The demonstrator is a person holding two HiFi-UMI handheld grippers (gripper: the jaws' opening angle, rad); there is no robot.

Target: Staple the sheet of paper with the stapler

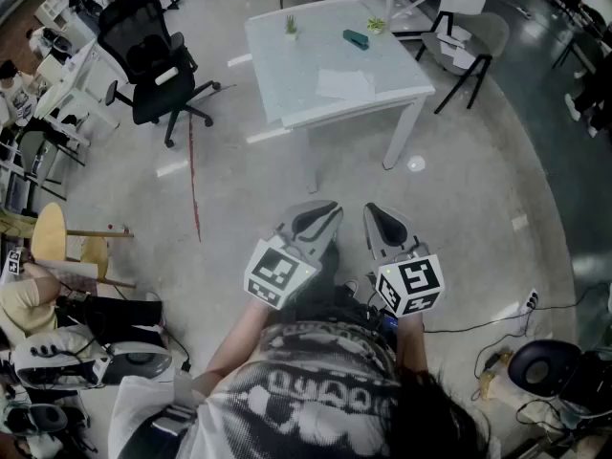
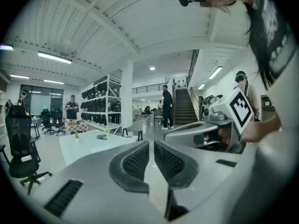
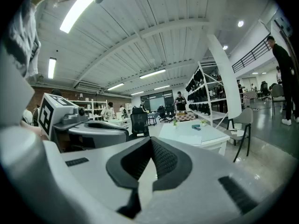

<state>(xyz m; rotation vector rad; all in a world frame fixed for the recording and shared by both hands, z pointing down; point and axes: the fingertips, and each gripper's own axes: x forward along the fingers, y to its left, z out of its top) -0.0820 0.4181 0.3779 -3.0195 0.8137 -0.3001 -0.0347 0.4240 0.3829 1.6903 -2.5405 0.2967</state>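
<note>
The sheet of paper is seen flat on the white table, near its closest edge. Light and limp, it is probably best pinned at a corner. The stapler, likely rigid, is set farther back on the table. Well short of the table, the left gripper and right gripper are held closed, nothing gripped.

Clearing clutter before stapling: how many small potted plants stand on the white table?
2. One plant stands near the table's far left corner; the other plant stands far right, beside the stapler. None seems hidden.
</note>
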